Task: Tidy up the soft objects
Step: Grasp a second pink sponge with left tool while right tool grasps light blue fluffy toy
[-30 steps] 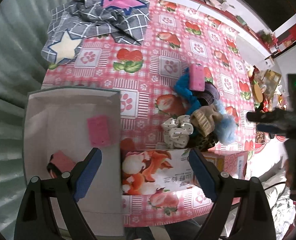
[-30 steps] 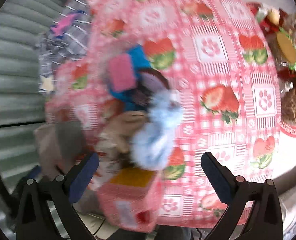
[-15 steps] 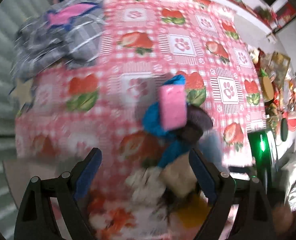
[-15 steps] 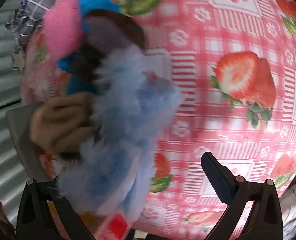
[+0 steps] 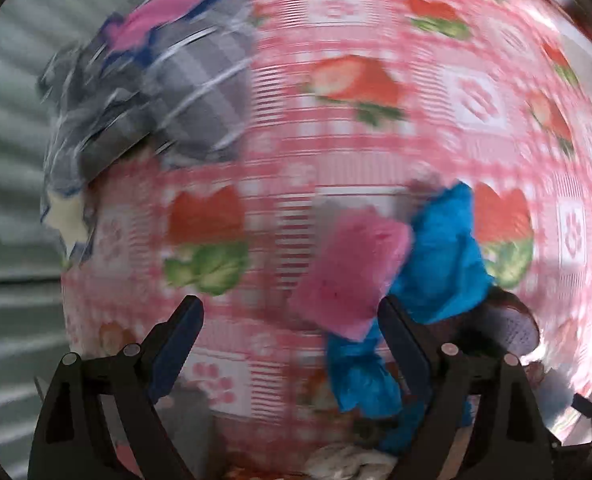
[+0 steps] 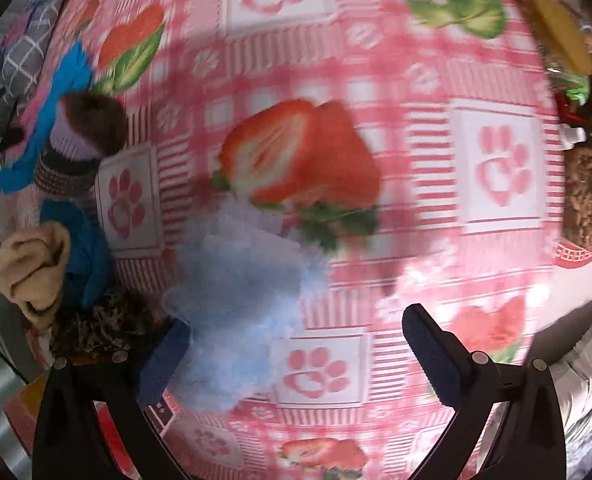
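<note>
While its jaws stand spread and empty, the left gripper (image 5: 290, 338) hangs over a flat pink sponge block (image 5: 349, 272) lying on a bright blue fabric scrunchie (image 5: 441, 252). The right gripper (image 6: 296, 344), likewise spread, has a fluffy pale-blue scrunchie (image 6: 240, 300) against its left finger on the strawberry-print pink checked tablecloth (image 6: 495, 168).

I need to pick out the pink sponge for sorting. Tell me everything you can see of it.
The pink sponge is a flat, roughly rectangular, soft-looking block, blurred in the left wrist view. It lies tilted on top of a bright blue cloth on the strawberry tablecloth, just ahead of the open left tongs, nearer their right finger. Nothing grips it.
</note>
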Available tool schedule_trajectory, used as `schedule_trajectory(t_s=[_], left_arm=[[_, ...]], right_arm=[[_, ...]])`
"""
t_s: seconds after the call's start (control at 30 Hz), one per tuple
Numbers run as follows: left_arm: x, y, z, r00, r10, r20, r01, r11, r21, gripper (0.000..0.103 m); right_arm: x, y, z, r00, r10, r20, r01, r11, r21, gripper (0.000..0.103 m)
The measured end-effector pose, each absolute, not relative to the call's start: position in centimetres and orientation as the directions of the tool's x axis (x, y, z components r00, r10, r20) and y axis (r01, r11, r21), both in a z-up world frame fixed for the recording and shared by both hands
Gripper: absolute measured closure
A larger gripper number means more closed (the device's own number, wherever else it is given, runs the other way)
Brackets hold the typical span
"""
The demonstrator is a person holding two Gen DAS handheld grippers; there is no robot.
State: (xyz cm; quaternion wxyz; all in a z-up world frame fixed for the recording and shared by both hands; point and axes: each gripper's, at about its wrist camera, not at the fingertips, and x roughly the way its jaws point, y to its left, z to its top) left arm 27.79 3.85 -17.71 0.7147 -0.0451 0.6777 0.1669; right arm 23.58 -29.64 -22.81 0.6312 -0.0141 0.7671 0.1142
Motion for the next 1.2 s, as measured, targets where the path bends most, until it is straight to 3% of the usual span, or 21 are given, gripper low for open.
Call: schedule_trajectory(t_s=[0.23,0.6,0.77,1.2], left_arm=[[26.7,7.0,-17.0,0.053,0.055,-0.997,-0.399,0.916,0.029,0.012],[28.8,3.8,-19.9,0.041,0.078,-0.996,-0.301,0.952,0.062,0.012],[29.4,4.4,-21.3,0.008,0.192,-0.981,-0.294,0.938,0.182,0.012],[29.2,4.2,-24.1,0.007,0.129,-0.992,-0.307,0.944,0.121,0.012]], right_arm=[[23.0,-29.1,-22.0,-0.209,0.225,-0.952,-0.175,0.949,0.262,0.000],[21.0,-25.5,-25.1,-0.221,0.147,-0.964,-0.265,0.942,0.204,0.000],[19.9,-24.0,-25.5,-0.213,0.148,-0.966,-0.267,0.942,0.203,0.000],[19.1,-20.1,-26.6,-0.077,-0.013,-0.997,-0.383,0.924,0.018,0.000]])
